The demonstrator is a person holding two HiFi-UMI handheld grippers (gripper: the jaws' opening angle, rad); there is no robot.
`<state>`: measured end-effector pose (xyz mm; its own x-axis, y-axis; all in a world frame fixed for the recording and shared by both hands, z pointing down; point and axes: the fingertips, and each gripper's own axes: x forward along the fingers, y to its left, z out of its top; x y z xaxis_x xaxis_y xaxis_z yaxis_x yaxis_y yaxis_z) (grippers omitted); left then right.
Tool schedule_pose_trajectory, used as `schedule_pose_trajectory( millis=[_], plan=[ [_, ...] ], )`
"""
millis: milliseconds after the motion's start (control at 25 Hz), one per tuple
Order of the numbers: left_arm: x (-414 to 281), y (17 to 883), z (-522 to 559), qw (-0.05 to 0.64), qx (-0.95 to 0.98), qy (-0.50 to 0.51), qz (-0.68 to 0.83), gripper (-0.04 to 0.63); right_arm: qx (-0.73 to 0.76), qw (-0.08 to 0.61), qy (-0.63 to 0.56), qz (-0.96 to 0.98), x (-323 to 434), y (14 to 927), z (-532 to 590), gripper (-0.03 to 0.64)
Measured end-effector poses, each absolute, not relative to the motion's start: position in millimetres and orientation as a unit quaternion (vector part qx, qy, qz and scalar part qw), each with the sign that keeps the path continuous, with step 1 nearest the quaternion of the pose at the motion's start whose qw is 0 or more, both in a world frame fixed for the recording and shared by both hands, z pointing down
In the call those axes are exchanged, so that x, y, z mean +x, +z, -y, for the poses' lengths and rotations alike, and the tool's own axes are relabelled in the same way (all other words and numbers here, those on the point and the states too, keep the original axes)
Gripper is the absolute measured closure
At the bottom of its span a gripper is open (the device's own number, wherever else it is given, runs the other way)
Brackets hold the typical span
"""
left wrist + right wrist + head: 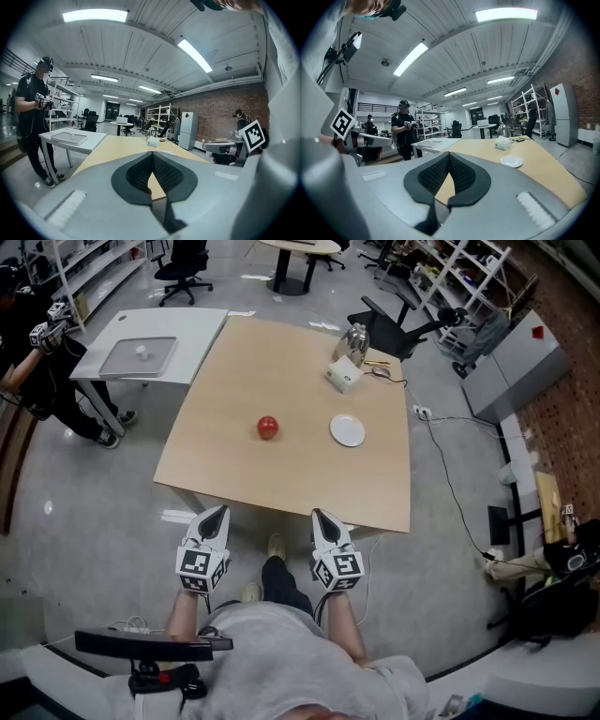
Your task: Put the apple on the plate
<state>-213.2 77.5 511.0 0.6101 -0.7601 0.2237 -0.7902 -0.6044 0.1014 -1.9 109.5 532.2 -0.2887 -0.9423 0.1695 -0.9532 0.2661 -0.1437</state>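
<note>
- My left tool is pinched shut, tips together and nothing between them; it hangs over the floor, just short of the near edge of the wooden surface
- My right tool is pinched shut the same way and is just as empty; it sits beside the left one, and both point toward the wooden surface
- The apple, red, rests near the middle of the wooden surface, well apart from both tools; nothing touches it
- The plate, small, white and bare, lies to the apple's right; it is near the apple but apart from it
- Toward the far right corner stands a white tissue box; a shiny vessel is just behind it
- To the left a white surface carries a grey tray; a person in dark clothes stands beside it
</note>
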Motion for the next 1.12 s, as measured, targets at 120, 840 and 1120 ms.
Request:
schedule_pose_trajectory(
  millis=[120,840,1120],
  plan=[
    [-206,514,-60,0.1,0.888,0.08,0.442,0.575,0.59,0.026,0.113,0.799,6,536,-89,0.611],
    [-185,577,34,0.157,0.846,0.115,0.496,0.575,0.525,0.07,0.145,0.836,22,597,53,0.611],
    [-201,583,38,0.181,0.82,0.125,0.528,0.576,0.49,0.096,0.159,0.852,4,614,97,0.611]
  ],
)
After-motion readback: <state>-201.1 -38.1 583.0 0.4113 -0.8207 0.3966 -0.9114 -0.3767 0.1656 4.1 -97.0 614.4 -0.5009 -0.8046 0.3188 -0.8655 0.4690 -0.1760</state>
